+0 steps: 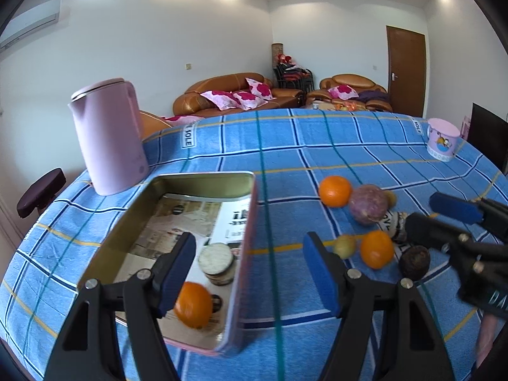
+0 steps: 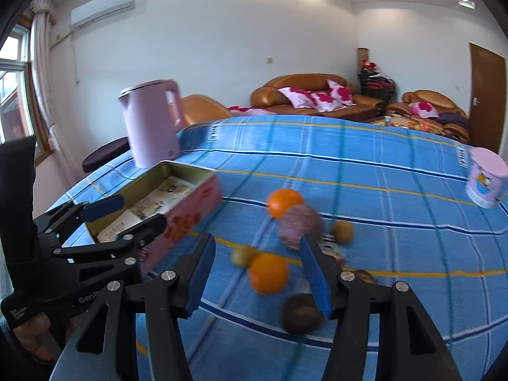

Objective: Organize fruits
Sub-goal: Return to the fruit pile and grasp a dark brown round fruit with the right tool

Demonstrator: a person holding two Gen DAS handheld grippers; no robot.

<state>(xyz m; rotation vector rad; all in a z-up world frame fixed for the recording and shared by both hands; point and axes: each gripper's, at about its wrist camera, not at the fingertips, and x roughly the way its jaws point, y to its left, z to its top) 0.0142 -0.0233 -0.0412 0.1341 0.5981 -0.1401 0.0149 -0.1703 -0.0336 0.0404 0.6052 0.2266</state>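
A pink tin box (image 1: 244, 247) (image 2: 190, 212) lies open on the blue checked tablecloth. Inside it are an orange (image 1: 193, 305) and a small round jar (image 1: 217, 263). My left gripper (image 1: 249, 276) is open, straddling the tin's right wall, with nothing between its pads. It also shows in the right wrist view (image 2: 127, 214). To the right lie two oranges (image 1: 335, 191) (image 1: 377, 249), a purple fruit (image 1: 368, 203), small yellow fruits (image 1: 344, 246) and a dark brown fruit (image 1: 414, 262). My right gripper (image 2: 254, 273) is open above the near orange (image 2: 268, 273); it also shows in the left wrist view (image 1: 444, 219).
A pink kettle (image 1: 108, 139) stands behind the tin at the table's left edge. A pink printed cup (image 1: 442, 139) stands at the far right. A striped packet (image 1: 395, 225) lies among the fruits. A dark stool (image 1: 39, 195) is beyond the left edge.
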